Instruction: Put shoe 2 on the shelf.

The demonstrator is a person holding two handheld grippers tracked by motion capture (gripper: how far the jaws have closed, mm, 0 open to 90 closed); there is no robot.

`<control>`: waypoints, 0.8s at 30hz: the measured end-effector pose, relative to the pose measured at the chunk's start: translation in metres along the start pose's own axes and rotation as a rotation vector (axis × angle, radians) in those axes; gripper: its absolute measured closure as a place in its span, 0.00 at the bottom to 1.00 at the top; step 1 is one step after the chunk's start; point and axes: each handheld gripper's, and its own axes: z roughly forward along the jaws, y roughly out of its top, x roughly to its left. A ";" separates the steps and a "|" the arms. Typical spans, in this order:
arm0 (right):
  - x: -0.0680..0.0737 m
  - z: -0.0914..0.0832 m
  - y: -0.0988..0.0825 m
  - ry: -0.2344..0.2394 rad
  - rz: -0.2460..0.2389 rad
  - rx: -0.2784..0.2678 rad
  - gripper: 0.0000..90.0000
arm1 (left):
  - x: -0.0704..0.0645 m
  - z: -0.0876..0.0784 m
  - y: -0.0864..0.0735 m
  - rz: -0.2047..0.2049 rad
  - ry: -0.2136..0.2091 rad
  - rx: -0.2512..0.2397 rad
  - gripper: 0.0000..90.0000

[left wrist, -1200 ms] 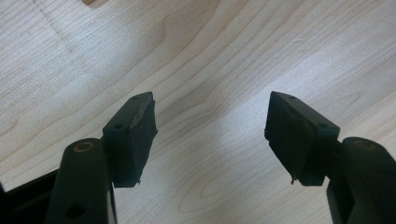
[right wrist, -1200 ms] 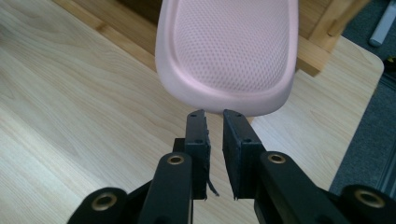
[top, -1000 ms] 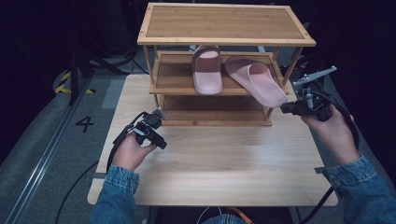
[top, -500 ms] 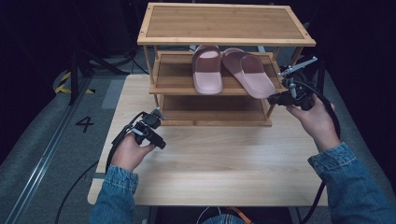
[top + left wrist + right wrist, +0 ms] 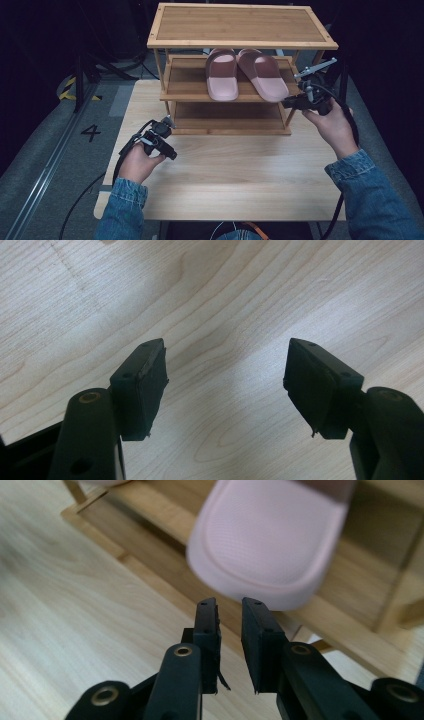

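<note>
Easing my right gripper [image 5: 292, 101] off the right slipper [image 5: 263, 74], I read this as the tail of the placing step: both slippers sit on the middle shelf [image 5: 187, 91] of the rack [image 5: 240, 25], side by side and toes pointing away from me, the left slipper [image 5: 222, 73] straight and the right one angled so its heel pokes past the shelf's front edge. In the right gripper view the heel of that slipper [image 5: 265, 540] hangs just ahead of the jaws, apart from them, and nothing lies between the pads [image 5: 255, 630]. Those jaws have just been opening a little and now stand at a narrow gap, holding nothing. My left gripper [image 5: 166, 146] rests low over the tabletop [image 5: 235, 170], well apart from the rack, its jaws spread wide over bare wood in the left gripper view [image 5: 225, 385], empty. I judge the pair as good as stowed; what is left is tidying. The next move, as I see it, calls for drawing the right gripper clear without dragging the heel, then perhaps nudging that heel inward so the slipper lies square beside its mate. The push should be gentle, since the overhanging heel could tip off the shelf edge.
</note>
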 end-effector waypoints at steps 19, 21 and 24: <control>-0.035 0.026 0.011 -0.073 0.068 0.043 0.92 | 0.008 -0.004 -0.021 -0.044 0.016 0.008 0.37; -0.029 0.027 0.013 -0.056 0.055 0.040 0.91 | 0.008 -0.005 -0.021 -0.038 0.030 0.006 0.37; -0.014 0.031 0.019 -0.014 0.053 0.047 0.90 | 0.007 -0.005 -0.021 -0.037 0.027 0.008 0.37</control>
